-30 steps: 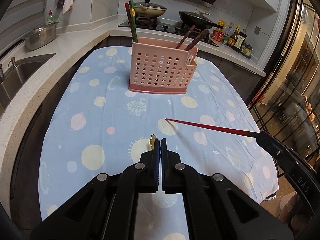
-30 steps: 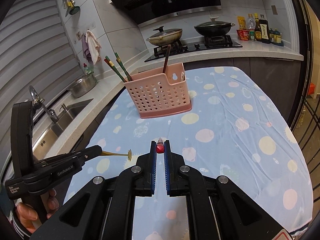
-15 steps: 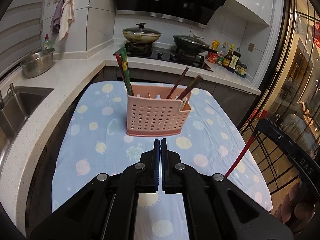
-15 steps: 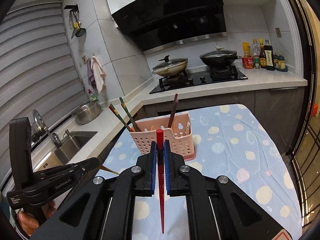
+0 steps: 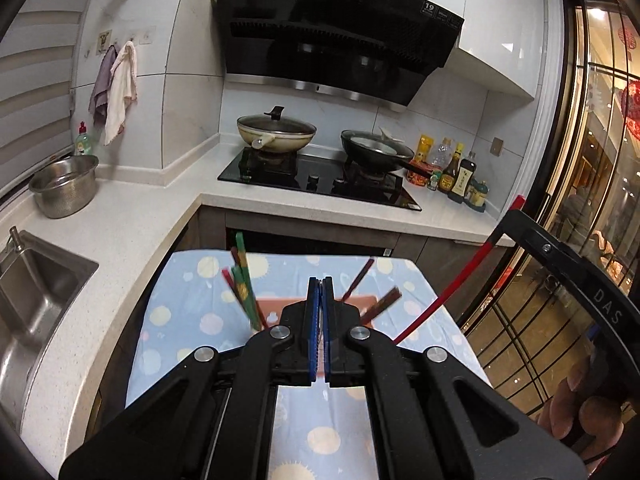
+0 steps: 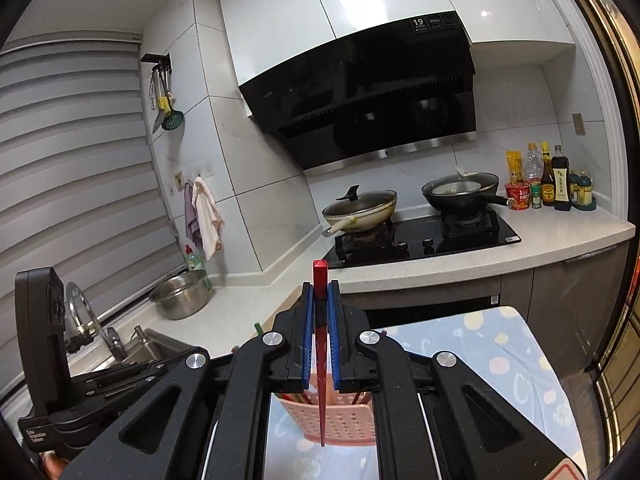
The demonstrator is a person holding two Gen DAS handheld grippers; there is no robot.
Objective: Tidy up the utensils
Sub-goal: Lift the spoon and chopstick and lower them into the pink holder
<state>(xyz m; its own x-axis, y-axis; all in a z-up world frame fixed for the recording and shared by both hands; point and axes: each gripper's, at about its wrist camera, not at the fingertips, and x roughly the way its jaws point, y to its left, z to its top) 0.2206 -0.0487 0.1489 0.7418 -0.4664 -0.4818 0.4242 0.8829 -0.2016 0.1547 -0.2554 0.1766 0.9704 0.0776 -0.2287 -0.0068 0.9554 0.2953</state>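
Now the right tool (image 6: 320, 292) pinches a red chopstick (image 6: 321, 364) — thin end hanging down over the pink basket (image 6: 340, 420) on the table (image 6: 516, 364). Left tool (image 5: 320, 292) is pressed together — whether anything sits between its pads, I cannot tell; green chopsticks (image 5: 245, 280) stand in the basket.

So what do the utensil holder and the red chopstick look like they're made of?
The utensil holder looks like matte pink moulded plastic: thin walls punched with even round holes. The red chopstick in the right gripper looks like glossy plastic or lacquered wood; its uniform colour leaves that open.
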